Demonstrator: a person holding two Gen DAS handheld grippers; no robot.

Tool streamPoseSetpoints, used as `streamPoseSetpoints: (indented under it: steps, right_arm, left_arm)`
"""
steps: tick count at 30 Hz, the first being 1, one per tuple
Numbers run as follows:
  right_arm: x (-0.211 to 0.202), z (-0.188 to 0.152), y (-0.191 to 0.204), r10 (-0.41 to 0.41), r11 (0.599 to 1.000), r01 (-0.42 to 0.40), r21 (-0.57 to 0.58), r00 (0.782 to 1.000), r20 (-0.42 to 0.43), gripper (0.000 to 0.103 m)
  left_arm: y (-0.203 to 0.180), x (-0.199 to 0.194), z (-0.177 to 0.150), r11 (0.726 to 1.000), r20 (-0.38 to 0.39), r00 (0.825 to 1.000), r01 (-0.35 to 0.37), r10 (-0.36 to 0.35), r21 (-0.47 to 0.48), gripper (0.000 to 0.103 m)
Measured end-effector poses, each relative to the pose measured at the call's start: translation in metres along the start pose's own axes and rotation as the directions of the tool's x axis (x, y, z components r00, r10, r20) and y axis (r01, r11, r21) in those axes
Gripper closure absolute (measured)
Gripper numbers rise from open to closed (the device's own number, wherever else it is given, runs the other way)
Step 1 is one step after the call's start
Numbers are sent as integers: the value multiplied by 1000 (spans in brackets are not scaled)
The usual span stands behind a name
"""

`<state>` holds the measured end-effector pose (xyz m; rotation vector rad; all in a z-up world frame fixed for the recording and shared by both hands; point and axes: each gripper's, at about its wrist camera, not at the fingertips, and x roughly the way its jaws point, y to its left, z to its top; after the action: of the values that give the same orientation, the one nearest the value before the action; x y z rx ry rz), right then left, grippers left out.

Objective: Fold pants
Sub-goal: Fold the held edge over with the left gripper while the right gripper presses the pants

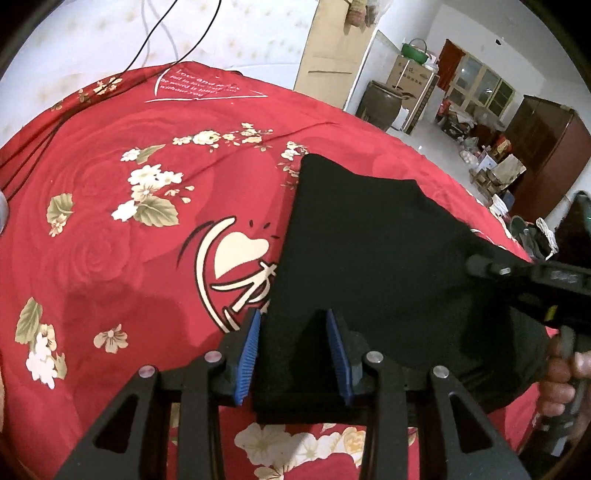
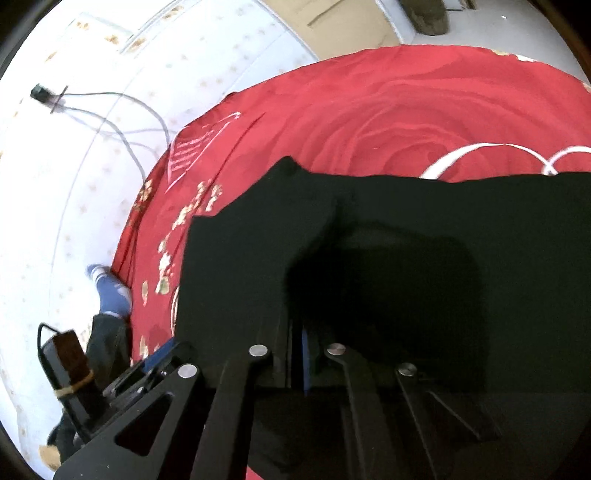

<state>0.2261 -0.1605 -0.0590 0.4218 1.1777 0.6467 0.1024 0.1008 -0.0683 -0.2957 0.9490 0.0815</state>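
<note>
Black pants [image 1: 373, 258] lie folded on a red flowered bedspread [image 1: 110, 229]. My left gripper [image 1: 293, 354] is open, its blue pads [image 1: 246, 354] on either side of the pants' near left edge, fabric between them. The right gripper [image 1: 476, 266] shows at the right of the left wrist view, over the pants' right edge, held by a hand [image 1: 565, 373]. In the right wrist view the pants [image 2: 406, 236] fill the middle and cover my right gripper [image 2: 299, 354]; its fingers are close together on a fold of the black fabric.
White tiled floor [image 2: 74, 184] with cables [image 1: 159, 33] lies beyond the bed. A foot in a blue sock [image 2: 110, 291] stands by the bed's edge. Boxes, a jar and a cabinet [image 1: 546, 147] stand at the far right.
</note>
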Motion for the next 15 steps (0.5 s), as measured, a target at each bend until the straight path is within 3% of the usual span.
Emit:
streamPoseSetpoints:
  steps: [2, 5, 8, 11, 15]
  right_arm:
    - [-17, -6, 4, -17, 1000, 18, -19, 998, 57, 101]
    - [3, -13, -12, -68, 997, 68, 24, 997, -23, 101]
    - [0, -8, -8, -77, 997, 78, 12, 997, -12, 100]
    - [-17, -12, 0, -173, 984, 174, -31, 985, 28, 97]
    - [-42, -29, 10, -155, 986, 158, -49, 986, 56, 94]
  left_arm:
    - [-1, -1, -1, 1000, 3, 1000, -2, 2, 6, 64]
    - [0, -2, -1, 1000, 0, 1000, -3, 3, 6, 64]
    - [1, -7, -3, 1000, -12, 1000, 2, -2, -3, 64]
    - [-2, -22, -4, 1000, 12, 1000, 0, 0, 13, 64]
    - [-18, -34, -5, 997, 31, 998, 47, -50, 64, 64]
